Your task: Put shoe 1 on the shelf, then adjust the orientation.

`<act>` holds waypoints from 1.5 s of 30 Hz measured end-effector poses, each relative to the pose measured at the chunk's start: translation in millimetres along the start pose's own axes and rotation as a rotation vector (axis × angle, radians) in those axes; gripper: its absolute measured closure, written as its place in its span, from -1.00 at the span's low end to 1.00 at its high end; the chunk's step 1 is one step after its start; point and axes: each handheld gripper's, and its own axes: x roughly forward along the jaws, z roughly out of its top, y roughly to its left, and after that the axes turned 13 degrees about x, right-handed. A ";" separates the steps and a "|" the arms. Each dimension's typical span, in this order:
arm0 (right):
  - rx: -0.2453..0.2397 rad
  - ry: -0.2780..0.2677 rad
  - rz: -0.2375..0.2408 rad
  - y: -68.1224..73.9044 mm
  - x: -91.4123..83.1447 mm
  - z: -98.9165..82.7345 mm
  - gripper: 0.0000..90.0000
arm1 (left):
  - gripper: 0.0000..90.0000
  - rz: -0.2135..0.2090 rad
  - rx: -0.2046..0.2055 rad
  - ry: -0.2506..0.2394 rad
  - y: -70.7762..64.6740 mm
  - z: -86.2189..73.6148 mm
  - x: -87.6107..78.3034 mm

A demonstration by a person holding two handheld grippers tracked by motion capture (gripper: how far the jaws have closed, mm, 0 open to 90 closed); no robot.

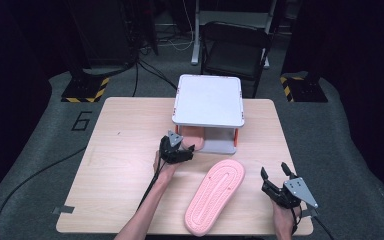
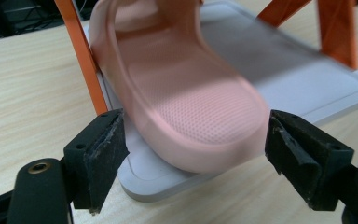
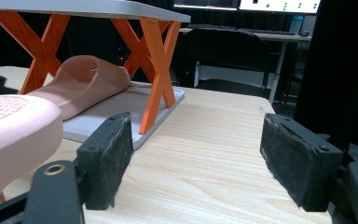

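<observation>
My left tongs point(image 2: 193, 154) gape around the slipper's point(image 2: 186, 102) heel on the rack's point(image 1: 208, 100) lower shelf; my right tongs point(image 1: 279, 182), empty, must turn the overturned slipper point(image 1: 215, 196) upright.

Lighting: even overhead light on the pale wooden table point(image 1: 130, 165); surroundings dark, near black at the sides. White flat shelf top point(image 1: 209, 100) bright, no hard glare. Soft shadow beneath the shelf, falling across the pink rubber slipper point(image 2: 186, 88) on its grey base plate point(image 2: 303, 79).

Sharpness: high view soft, low in detail. Left gripper view blurred on the orange legs point(image 2: 81, 56) and far slipper; near black jaw pads sharp. Right gripper view clear up close, background chair point(image 3: 233, 51) dim.
</observation>
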 end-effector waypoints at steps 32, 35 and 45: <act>-0.015 0.045 0.158 24.7 1.3 -3.0 -0.47 | -0.46 0.102 -0.185 -0.150 90.9 -109.4 -185.4; -0.019 0.057 0.194 34.1 -0.7 -2.8 -0.47 | -0.46 0.107 -0.208 -0.150 92.4 -113.4 -190.7; 0.013 0.071 0.261 75.0 -31.5 5.8 -0.54 | -0.46 0.130 -0.236 -0.168 95.8 -115.9 -198.3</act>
